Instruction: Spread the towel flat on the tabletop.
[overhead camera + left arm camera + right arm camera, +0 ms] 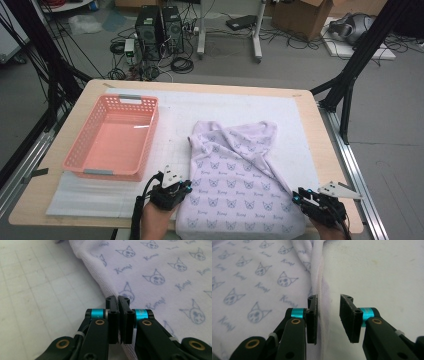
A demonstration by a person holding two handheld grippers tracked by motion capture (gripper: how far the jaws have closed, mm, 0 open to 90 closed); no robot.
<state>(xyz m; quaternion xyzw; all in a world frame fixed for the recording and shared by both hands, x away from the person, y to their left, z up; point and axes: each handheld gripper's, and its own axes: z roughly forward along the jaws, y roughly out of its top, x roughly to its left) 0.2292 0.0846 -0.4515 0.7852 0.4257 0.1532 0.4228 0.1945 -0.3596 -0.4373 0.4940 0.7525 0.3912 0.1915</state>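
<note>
My left gripper has its fingers clamped on the near left edge of the lilac cat-print cloth, which lies spread on the white mat at the desk's front, right of the pink basket. Right gripper: fingers apart w/ the cloth's right hem between them, one pad against it, no clamp.

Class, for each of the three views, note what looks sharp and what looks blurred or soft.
High view: evenly lit, slightly soft; pink basket clear. Left gripper view: cat-print cloth and left gripper sharp, mat blurs leftwards. Right gripper view: right gripper crisp, far cloth softer.
</note>
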